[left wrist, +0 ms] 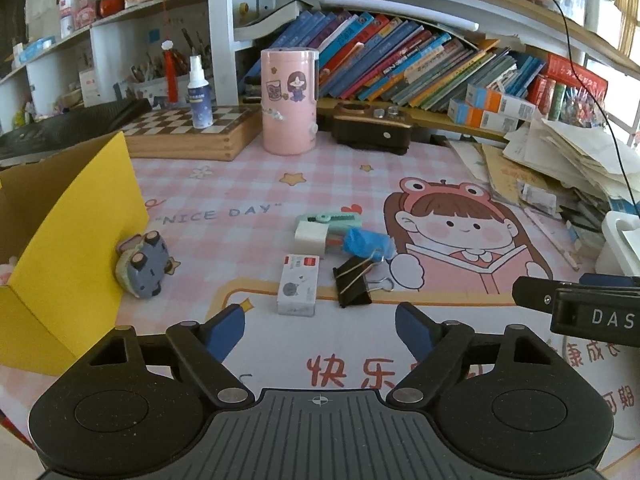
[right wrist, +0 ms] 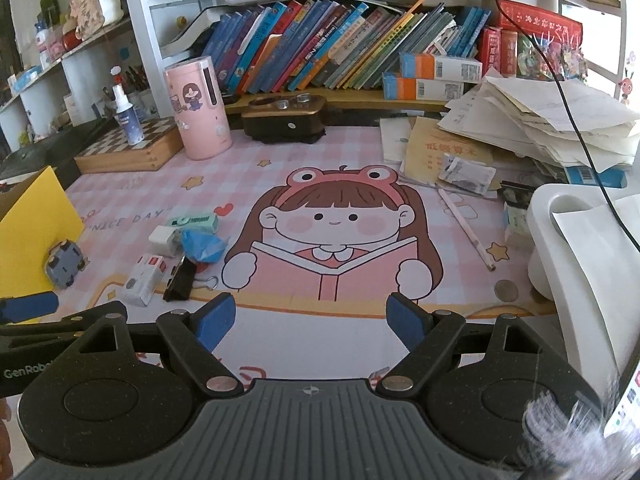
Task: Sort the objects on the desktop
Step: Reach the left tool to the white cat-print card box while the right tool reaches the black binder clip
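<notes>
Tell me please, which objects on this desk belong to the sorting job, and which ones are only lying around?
For sorting, probably:
- toy car
- small white box
- black binder clip
- white eraser
- blue crumpled wrapper
- green cutter
- yellow cardboard box

Lying about:
- pink canister
- chessboard
- spray bottle
- books
- paper stack

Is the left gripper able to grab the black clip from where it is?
Probably yes. The left gripper is open and empty, and the black binder clip lies just ahead of its fingers on the desk mat. Nothing sits between them; the small white box lies beside the clip.
</notes>
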### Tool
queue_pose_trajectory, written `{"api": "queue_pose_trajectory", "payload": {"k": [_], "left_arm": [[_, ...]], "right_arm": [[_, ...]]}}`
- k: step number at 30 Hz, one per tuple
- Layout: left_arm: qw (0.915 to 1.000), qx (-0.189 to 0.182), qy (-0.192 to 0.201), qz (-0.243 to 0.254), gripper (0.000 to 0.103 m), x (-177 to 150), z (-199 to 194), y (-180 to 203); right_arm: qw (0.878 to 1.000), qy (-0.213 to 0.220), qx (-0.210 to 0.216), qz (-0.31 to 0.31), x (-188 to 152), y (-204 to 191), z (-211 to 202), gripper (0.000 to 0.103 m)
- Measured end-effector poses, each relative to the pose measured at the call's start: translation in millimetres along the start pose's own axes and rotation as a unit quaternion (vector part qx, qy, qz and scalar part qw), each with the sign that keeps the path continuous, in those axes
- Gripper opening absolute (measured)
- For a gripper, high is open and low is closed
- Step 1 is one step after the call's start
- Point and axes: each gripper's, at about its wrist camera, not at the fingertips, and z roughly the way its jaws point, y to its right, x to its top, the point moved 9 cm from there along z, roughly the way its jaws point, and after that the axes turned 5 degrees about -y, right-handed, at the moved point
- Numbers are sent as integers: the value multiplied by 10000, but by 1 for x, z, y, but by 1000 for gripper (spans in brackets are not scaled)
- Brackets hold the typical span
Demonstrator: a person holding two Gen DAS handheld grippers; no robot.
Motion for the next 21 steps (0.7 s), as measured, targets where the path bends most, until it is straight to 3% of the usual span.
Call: {"api": "queue_pose_trajectory", "payload": {"k": [10, 21], "left_arm": [[9999, 16, -108, 82, 66, 3, 18, 8], [9989, 358, -294, -66, 50, 12, 54, -11]], "right_arm": [[9999, -84, 54, -54, 5, 6, 12, 82], [9997, -131, 135, -186, 10, 4, 21, 82]]}}
